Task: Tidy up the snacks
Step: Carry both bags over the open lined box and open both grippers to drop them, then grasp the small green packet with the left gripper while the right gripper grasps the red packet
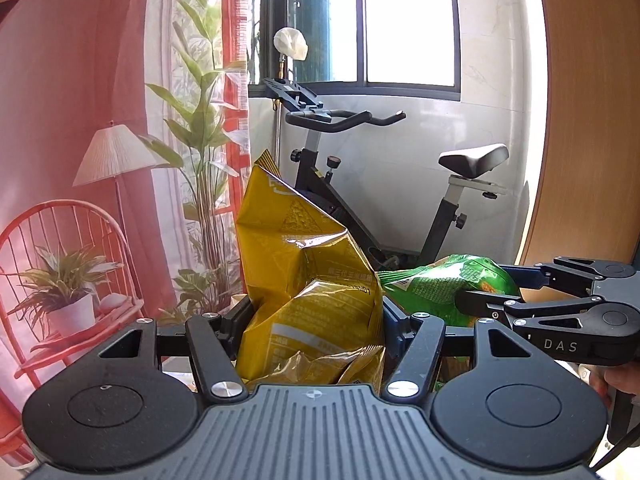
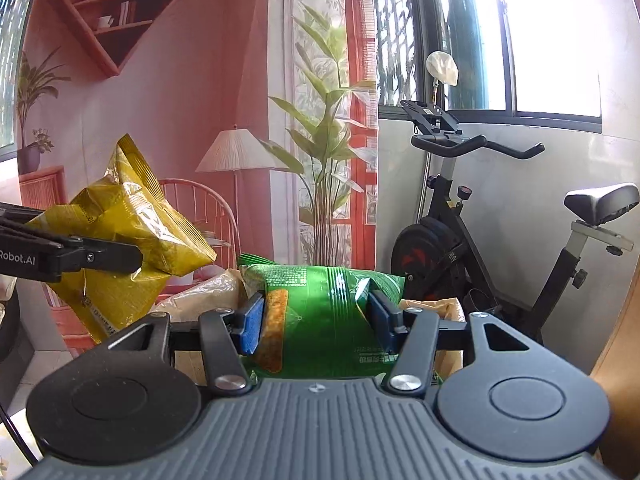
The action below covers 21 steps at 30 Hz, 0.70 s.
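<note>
A crumpled yellow snack bag [image 1: 304, 280] stands upright between the jaws of my left gripper [image 1: 310, 326], which is shut on it and holds it in the air. To its right a green snack bag [image 1: 436, 284] lies sideways in the right gripper [image 1: 486, 294], seen from the side. In the right wrist view the green snack bag [image 2: 320, 312] is pinched between the blue pads [image 2: 253, 326] of my right gripper [image 2: 316, 322]. There the yellow snack bag [image 2: 136, 228] hangs at the left, held by the left gripper [image 2: 132, 258].
An exercise bike [image 1: 400, 184] stands by the window straight ahead. A printed backdrop with a lamp, plants and a red chair [image 1: 72, 272] covers the left. A wooden panel [image 1: 588, 120] rises at the right. Pale plastic bags [image 2: 208, 292] lie below the green bag.
</note>
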Each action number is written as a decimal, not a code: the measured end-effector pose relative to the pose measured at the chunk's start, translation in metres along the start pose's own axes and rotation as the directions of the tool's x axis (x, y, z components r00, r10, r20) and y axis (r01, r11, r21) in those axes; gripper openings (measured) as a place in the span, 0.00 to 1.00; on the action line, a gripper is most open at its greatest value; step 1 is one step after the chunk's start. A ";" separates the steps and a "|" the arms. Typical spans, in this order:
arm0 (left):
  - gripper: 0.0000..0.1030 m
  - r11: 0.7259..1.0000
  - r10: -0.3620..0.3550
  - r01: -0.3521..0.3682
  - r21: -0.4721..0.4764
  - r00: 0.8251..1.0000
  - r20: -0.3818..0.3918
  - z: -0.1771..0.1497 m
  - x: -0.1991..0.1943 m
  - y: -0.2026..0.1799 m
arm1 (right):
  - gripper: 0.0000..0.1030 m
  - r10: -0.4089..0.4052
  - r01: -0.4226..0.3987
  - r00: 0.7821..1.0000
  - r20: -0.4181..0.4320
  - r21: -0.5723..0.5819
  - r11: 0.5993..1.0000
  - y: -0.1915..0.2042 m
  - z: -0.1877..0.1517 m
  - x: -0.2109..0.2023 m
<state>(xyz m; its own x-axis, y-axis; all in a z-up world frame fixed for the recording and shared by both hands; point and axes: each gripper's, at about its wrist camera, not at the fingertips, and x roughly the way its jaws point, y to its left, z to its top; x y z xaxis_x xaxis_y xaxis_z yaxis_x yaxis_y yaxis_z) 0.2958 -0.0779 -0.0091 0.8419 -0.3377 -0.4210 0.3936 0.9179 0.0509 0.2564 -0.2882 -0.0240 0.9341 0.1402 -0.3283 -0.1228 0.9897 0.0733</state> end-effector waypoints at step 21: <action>0.72 0.993 0.034 -0.035 -0.110 0.999 -0.014 -0.022 -0.028 0.027 | 0.87 0.011 -0.009 1.000 -0.026 0.077 0.997 -0.016 -0.022 -0.030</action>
<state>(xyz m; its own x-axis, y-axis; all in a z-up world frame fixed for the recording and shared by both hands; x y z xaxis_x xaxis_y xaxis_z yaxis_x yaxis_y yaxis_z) 0.2747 -0.0388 -0.0156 0.8495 -0.3034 -0.4317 0.3207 0.9466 -0.0341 0.2230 -0.3080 -0.0360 0.9238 0.1516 -0.3517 -0.1048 0.9834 0.1484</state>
